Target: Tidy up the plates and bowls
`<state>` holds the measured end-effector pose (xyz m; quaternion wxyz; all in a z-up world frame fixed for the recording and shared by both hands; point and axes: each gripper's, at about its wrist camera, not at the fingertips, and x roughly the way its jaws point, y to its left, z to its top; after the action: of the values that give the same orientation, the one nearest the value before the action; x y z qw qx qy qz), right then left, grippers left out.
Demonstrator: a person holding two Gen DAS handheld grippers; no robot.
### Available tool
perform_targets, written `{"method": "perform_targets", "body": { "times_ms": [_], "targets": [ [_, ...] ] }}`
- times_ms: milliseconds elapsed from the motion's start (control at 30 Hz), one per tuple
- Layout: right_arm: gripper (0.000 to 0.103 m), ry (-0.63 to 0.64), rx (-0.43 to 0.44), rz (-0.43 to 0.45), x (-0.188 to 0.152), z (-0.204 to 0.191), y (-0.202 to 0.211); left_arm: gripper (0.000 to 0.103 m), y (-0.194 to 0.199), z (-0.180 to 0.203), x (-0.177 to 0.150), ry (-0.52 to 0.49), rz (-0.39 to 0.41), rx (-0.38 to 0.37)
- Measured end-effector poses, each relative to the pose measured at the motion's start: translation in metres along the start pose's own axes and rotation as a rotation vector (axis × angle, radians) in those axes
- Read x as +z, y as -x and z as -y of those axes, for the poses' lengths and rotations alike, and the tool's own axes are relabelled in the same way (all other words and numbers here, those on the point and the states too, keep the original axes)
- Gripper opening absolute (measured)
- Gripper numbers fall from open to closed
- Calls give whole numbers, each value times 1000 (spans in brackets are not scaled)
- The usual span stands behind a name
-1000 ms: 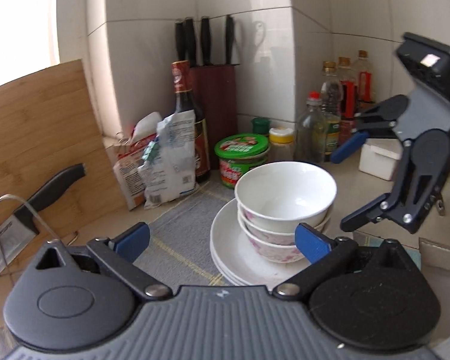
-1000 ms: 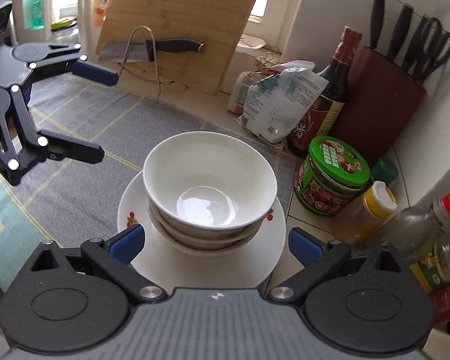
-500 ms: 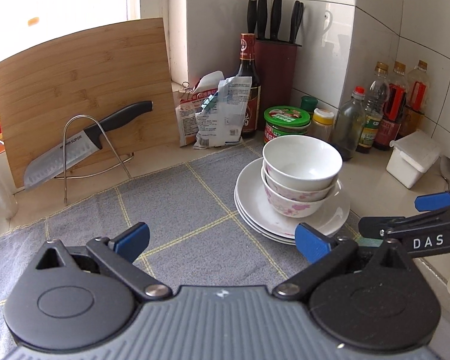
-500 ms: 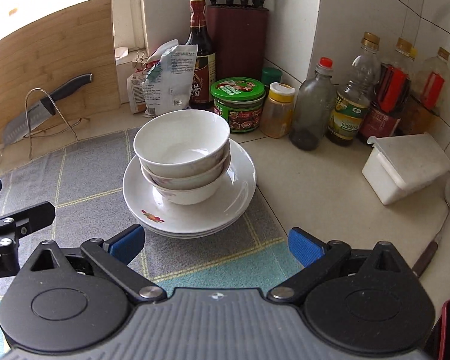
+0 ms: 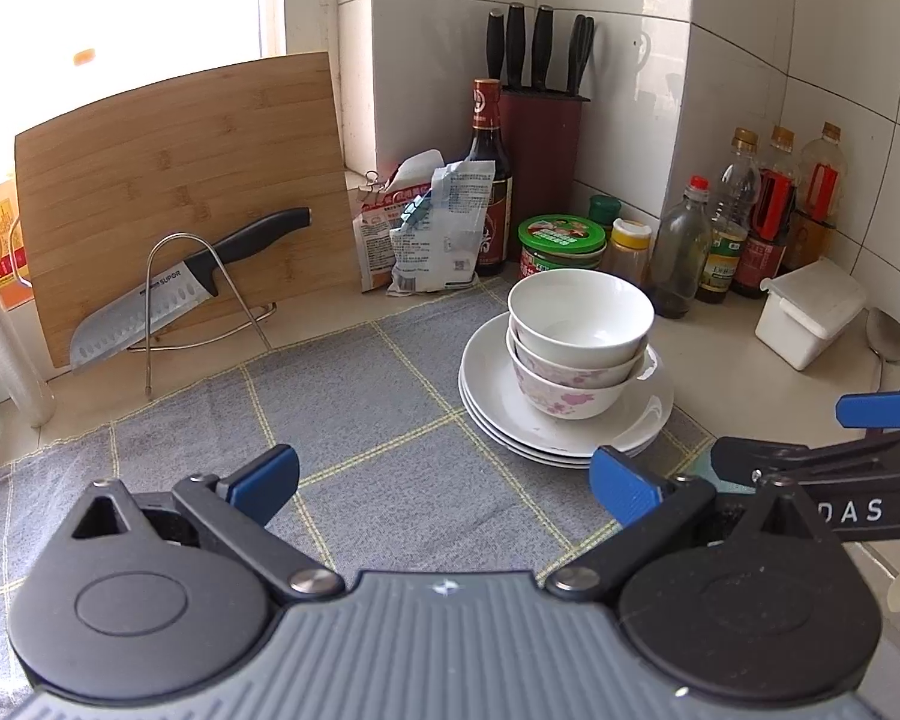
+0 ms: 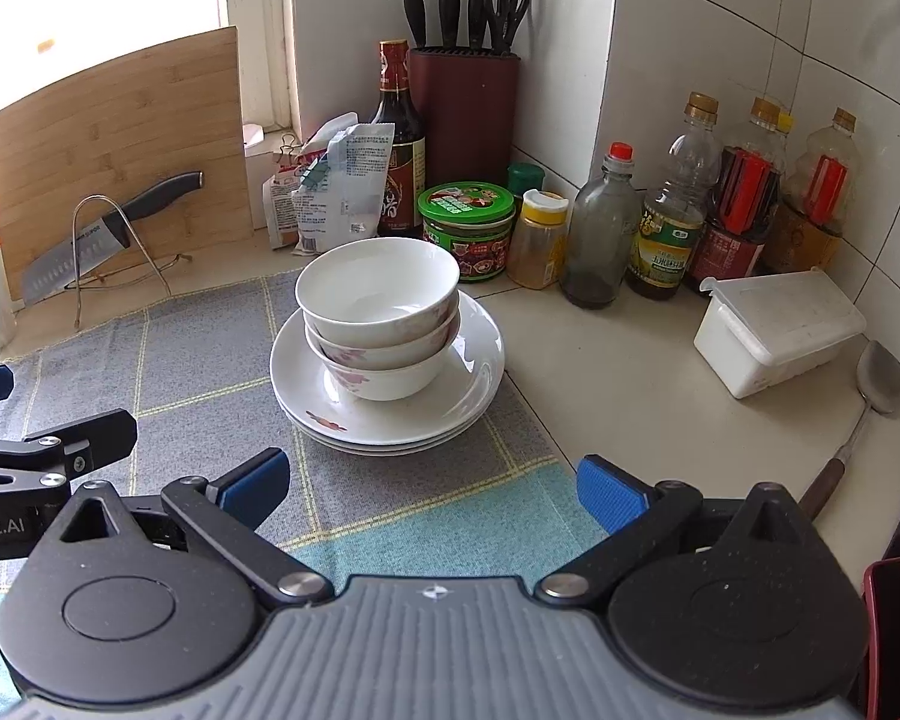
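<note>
Three nested white bowls (image 5: 579, 336) (image 6: 381, 312), the lower ones with pink flowers, stand on a stack of white plates (image 5: 498, 402) (image 6: 474, 384) on a grey checked cloth (image 5: 360, 414). My left gripper (image 5: 444, 480) is open and empty, held back from the stack and to its left. My right gripper (image 6: 432, 489) is open and empty, in front of the stack. Each gripper shows at the edge of the other's view, the right one in the left wrist view (image 5: 822, 432) and the left one in the right wrist view (image 6: 42, 414).
A bamboo cutting board (image 5: 180, 192) and a knife on a wire stand (image 5: 174, 294) stand at the back left. Bags, a sauce bottle, a knife block (image 5: 540, 156), a green tin (image 5: 561, 243), oil bottles, a white box (image 6: 774, 330) and a spoon (image 6: 876, 384) line the counter.
Both grippers have pulled back and away from the stack, which now sits farther off in both views. The bowls and plates have not moved.
</note>
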<state>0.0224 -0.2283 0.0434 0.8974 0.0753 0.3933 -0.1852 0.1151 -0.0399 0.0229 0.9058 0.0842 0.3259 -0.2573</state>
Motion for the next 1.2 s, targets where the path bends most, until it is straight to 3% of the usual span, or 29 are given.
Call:
{"method": "perform_targets", "body": {
  "times_ms": [1200],
  "targets": [
    [103, 10, -14, 13, 3, -1, 6, 102, 4, -1, 2, 9, -4, 14]
  ]
}}
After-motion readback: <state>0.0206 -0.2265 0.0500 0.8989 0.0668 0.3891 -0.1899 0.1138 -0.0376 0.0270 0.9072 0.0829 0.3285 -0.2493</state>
